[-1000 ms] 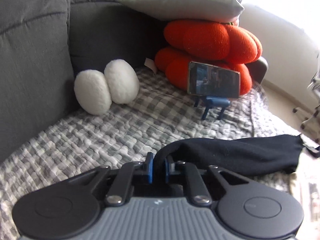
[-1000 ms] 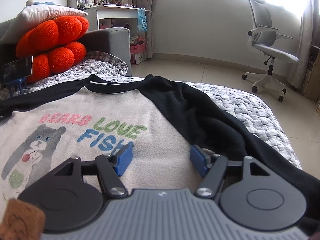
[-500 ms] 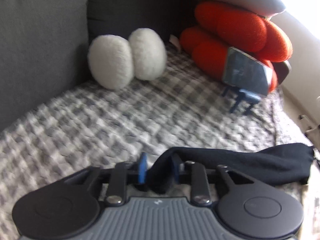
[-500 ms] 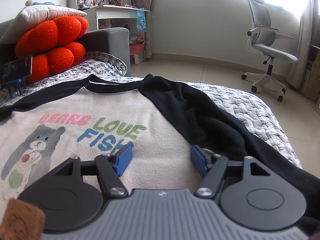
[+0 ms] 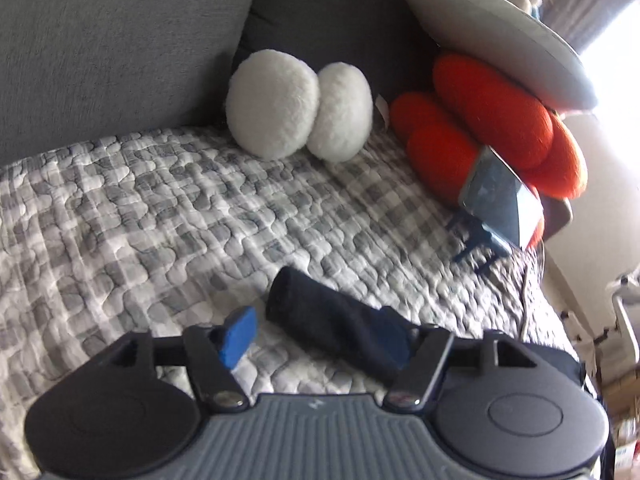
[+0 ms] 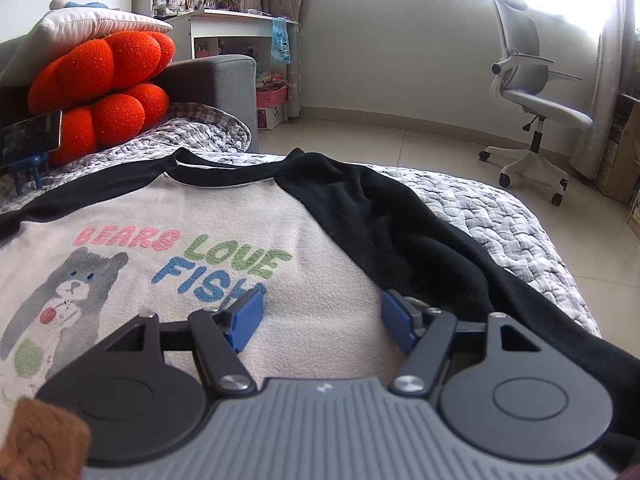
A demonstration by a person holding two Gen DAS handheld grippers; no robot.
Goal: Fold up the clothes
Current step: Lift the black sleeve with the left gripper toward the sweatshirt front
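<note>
The bear shirt (image 6: 224, 248) lies flat, front up, on the quilt (image 5: 160, 220) with no fold showing, its black sleeve (image 5: 320, 320) between the wide-open left gripper (image 5: 316, 334); the right gripper (image 6: 322, 314) gapes empty above it.

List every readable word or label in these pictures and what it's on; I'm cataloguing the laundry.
"BEARS LOVE FISH" on the front of the shirt, in pink, green and blue.
Phone screen: too blurred to read.
Items on the desk and shelves: too small to read.
Nothing else legible.
</note>
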